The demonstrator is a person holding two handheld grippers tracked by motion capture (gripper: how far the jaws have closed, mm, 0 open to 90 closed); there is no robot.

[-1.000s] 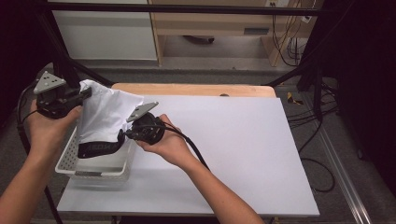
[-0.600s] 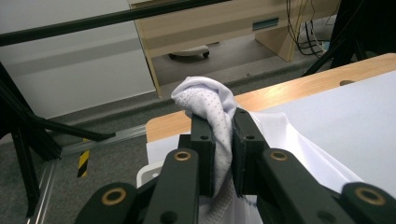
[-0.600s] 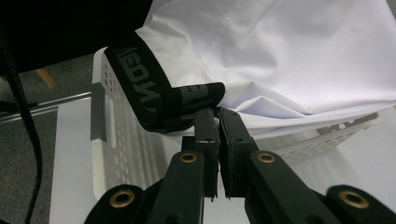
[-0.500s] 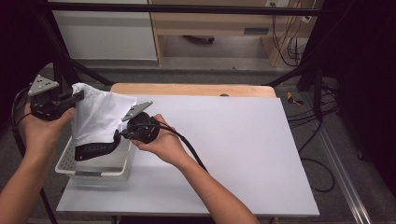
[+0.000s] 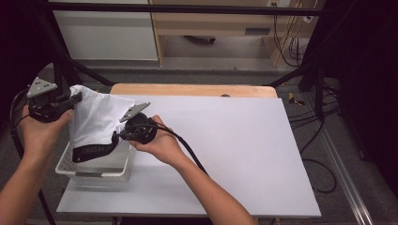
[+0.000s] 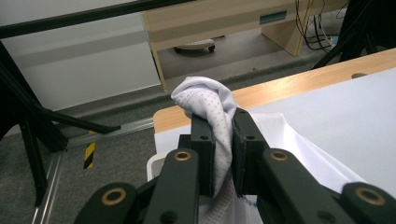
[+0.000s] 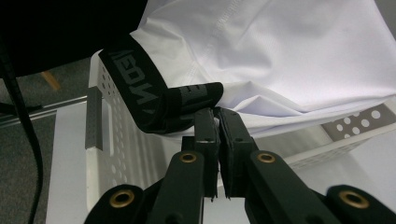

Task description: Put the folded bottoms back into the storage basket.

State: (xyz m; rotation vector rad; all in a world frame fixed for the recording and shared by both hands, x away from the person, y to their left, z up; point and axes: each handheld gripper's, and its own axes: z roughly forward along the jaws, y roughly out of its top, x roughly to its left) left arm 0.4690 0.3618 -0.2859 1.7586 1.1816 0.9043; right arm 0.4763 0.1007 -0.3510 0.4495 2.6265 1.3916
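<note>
The left gripper [image 6: 223,135] is pinching a dotted mesh fold of the white garment [image 5: 96,117]. The right gripper [image 7: 217,122] is clamping its black waistband [image 7: 154,100], both hands holding it stretched above the perforated white basket [image 5: 94,166].

A grey carpeted floor [image 5: 220,77] lies beyond the white-topped table [image 5: 244,140] with its pale wooden far edge. Against the back stand a white cabinet [image 5: 105,30] and a light wooden desk [image 5: 220,21]. Black cables [image 5: 324,112] trail at right.
</note>
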